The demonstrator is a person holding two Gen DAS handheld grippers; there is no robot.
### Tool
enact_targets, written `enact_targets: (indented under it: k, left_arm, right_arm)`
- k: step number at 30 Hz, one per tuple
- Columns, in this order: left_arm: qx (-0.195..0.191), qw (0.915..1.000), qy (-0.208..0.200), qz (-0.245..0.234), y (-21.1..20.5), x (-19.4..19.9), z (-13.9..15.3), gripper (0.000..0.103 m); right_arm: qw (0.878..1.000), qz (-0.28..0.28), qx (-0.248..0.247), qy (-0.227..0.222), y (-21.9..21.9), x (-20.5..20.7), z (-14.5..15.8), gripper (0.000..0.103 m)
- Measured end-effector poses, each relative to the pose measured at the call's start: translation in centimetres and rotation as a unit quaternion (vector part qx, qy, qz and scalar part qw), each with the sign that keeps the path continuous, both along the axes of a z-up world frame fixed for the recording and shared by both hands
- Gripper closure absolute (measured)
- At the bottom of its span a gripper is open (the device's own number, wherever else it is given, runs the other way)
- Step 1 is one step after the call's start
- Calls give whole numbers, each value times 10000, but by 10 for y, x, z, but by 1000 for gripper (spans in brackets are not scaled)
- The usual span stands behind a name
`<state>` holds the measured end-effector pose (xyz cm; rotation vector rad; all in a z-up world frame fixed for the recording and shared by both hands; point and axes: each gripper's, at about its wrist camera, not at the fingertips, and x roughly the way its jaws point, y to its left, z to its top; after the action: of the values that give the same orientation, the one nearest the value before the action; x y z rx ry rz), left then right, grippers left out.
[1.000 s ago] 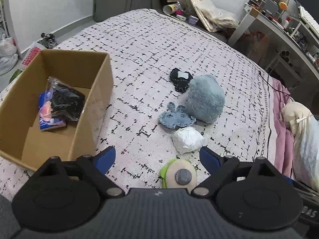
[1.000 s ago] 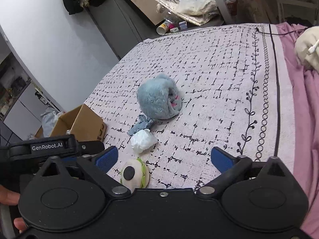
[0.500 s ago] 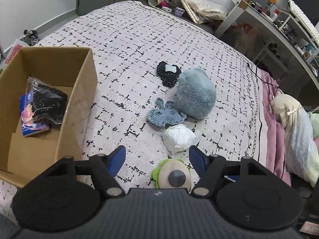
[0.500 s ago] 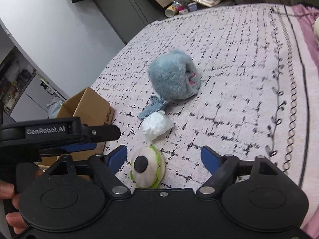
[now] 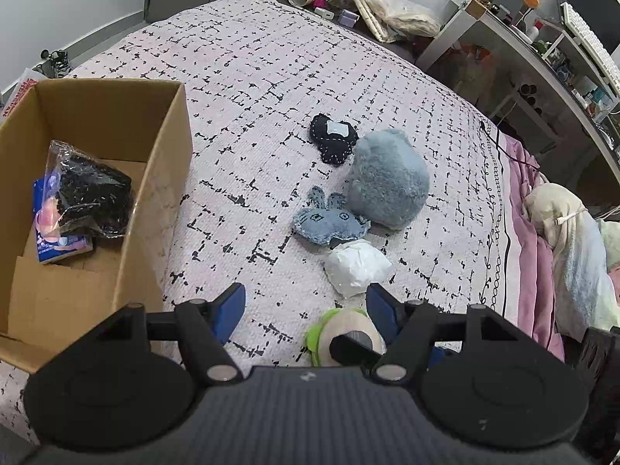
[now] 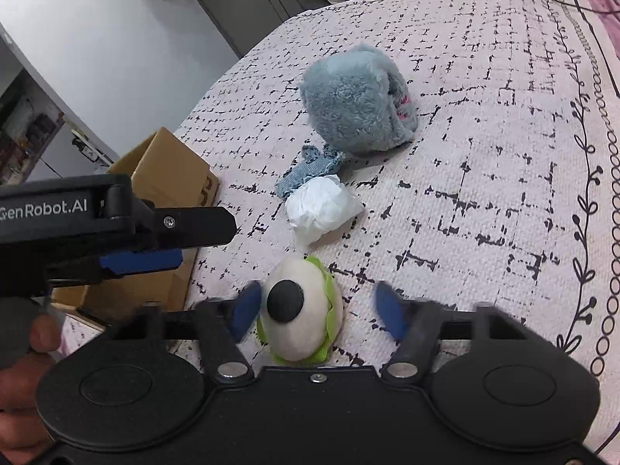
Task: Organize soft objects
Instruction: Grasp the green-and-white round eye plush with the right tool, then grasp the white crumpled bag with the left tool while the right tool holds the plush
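Note:
A cream eye plush point(image 6: 298, 321) with a green rim and dark pupil lies on the bed, also low in the left wrist view point(image 5: 341, 333). My right gripper point(image 6: 316, 310) straddles it with jaws closing. The left pad is at the plush's edge and the right pad is still apart from it. My left gripper point(image 5: 306, 302) hovers open over the bedspread just beyond the plush, holding nothing. It shows from the side in the right wrist view point(image 6: 155, 240). Farther out lie a white wad point(image 5: 356, 267), a denim toy point(image 5: 329, 224), a fluffy grey-blue plush point(image 5: 387, 182) and a black felt toy point(image 5: 333, 139).
An open cardboard box point(image 5: 166, 162) stands on the bed at left, holding a bagged black item point(image 5: 89, 197) on a blue packet. A pink sheet and a pale bundle point(image 5: 565, 232) lie at the right edge. A desk and floor clutter lie beyond the bed.
Both grippers' jaws have narrowed. My right gripper has come down and forward, so the eye plush now sits between its fingers. The left gripper has hardly shifted.

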<state>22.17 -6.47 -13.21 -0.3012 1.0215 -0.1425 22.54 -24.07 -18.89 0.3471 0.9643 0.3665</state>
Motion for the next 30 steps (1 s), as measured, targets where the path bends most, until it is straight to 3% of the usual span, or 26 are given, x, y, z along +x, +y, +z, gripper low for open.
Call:
enact_targets:
  k: [1, 5, 20, 30]
  left_arm:
    - [-7, 10000, 9, 7, 0, 1, 0, 35]
    - [22, 10000, -9, 0, -2, 4, -1, 35]
    - [96, 9997, 125, -200, -36, 25, -18, 35]
    - [189, 9991, 255, -271, -65, 46, -40, 32]
  right_arm:
    - [9999, -3, 92, 64, -1, 2, -1, 72]
    - [9991, -64, 374, 199, -8, 4, -4, 75]
    - [9966, -768, 209, 202, -45, 1, 9, 75]
    - [9964, -837, -74, 138, -54, 2, 13, 74]
